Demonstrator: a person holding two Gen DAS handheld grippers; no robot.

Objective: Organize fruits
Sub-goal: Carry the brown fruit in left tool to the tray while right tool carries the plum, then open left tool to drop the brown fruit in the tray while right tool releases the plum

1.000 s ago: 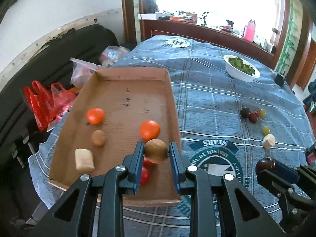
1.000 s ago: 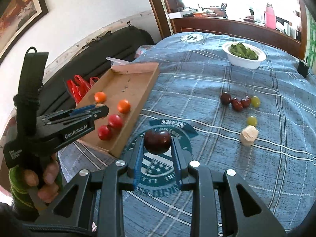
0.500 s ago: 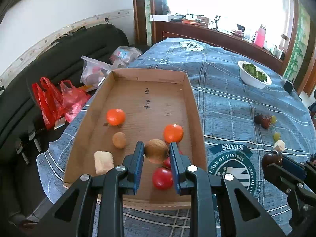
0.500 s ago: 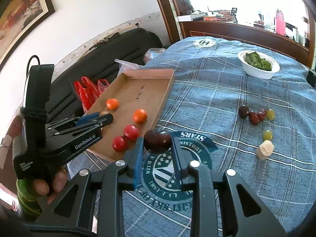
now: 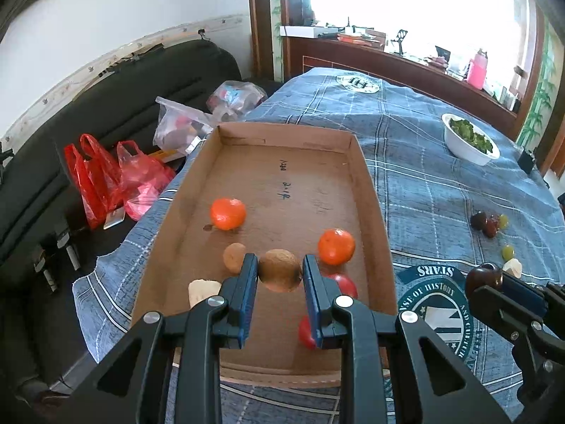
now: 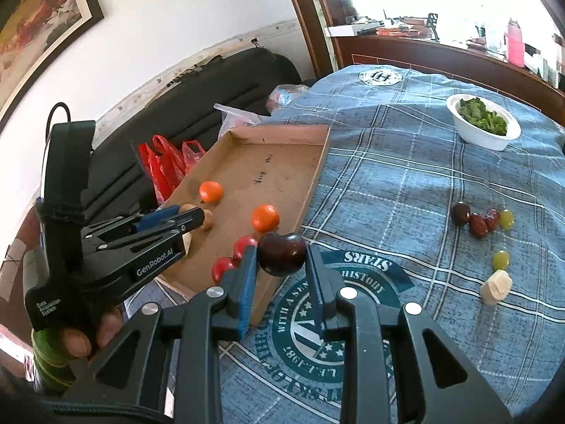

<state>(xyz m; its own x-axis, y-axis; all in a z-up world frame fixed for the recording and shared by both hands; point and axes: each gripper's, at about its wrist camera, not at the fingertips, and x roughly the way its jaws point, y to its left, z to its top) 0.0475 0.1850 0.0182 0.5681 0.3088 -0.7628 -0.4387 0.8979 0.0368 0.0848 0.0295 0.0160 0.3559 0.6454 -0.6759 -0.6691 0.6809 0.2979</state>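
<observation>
— Fruits, where were they?
— A brown kiwi (image 5: 280, 270) sat clamped in the left tool (image 5: 279, 284), over the cardboard tray (image 5: 374, 212), with two oranges (image 5: 227, 213) lying just beyond its tips.
— And the right tool (image 6: 281, 275)?
— It gripped a dark plum (image 6: 281, 253) above the tray's near corner; grapes (image 6: 500, 259) lay off to its right on the counter (image 6: 406, 176).

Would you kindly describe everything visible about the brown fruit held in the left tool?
The round, brown, matte-skinned fruit, perhaps a kiwi, is clamped between the blue pads of the left tool, one pad on each side. It hangs over the near half of the shallow brown cardboard tray, not resting on its floor as far as I can tell. Its skin looks whole and slightly rough. From the right wrist view the tool hides most of it.
</observation>
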